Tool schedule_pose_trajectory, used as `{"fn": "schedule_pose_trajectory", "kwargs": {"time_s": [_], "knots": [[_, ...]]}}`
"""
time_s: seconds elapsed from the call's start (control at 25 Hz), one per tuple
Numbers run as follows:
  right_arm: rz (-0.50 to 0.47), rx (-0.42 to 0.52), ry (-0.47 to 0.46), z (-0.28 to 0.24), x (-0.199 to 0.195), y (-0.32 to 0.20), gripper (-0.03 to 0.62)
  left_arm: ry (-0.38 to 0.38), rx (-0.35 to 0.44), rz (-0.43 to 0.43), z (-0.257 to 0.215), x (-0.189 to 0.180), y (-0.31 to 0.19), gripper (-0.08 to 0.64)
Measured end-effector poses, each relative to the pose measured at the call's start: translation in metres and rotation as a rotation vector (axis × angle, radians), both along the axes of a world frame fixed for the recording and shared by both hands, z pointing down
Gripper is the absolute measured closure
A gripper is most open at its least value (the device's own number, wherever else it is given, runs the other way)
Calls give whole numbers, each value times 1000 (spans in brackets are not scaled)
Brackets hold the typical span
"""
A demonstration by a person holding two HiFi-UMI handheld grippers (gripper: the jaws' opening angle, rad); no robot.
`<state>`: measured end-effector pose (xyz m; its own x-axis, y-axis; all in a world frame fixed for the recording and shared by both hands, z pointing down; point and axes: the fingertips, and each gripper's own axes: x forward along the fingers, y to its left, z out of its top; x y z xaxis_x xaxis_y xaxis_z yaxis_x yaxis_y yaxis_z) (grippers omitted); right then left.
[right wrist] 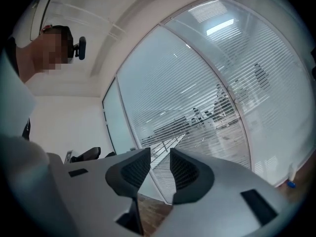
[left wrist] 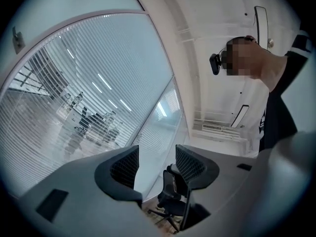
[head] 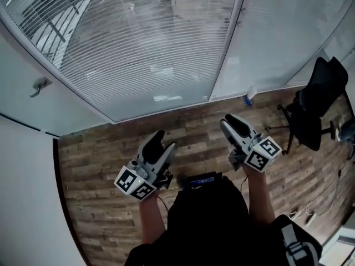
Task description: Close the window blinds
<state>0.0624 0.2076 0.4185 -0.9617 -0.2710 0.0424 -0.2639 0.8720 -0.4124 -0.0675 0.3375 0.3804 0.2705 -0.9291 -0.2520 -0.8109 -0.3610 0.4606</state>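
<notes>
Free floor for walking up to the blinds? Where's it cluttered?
Bare wood floor runs along the blinds, ahead of the left gripper and right gripper. Crowded at right: office chair, cables, small blue-tipped object by the blinds.

Evenly bright, lamp glare on blinds, dark fisheye edges.

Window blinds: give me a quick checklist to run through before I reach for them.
1. Left gripper empty, jaws apart: ok.
2. Right gripper empty, jaws apart: ok.
3. Blinds closed: not ok, the room beyond shows through the slats of the left pane.
4. Cord or wand for the slats found: cannot tell, none shows.
5. Office chair out of the way: ok, it stands off to the right.
</notes>
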Motion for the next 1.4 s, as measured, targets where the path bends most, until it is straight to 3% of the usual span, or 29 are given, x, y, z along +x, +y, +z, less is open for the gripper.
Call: {"fn": "schedule_pose_trajectory", "kwargs": {"time_s": [0.32, 0.68, 0.76, 1.0, 1.4], "knots": [[64, -29, -34, 11, -3, -25, 468, -19, 8, 32, 0, -13, -16, 327], [22, -47, -129, 1, -67, -134, 468, -77, 0, -46, -18, -67, -104, 327], [23, -61, -145, -1, -78, -162, 468, -62, 11, -65, -23, -77, -127, 327], [64, -105, -118, 20, -84, -219, 468, -41, -36, -94, -13, -83, -165, 327], [106, -18, -89, 13, -80, -257, 468, -87, -57, -98, -18, -94, -208, 327]]}}
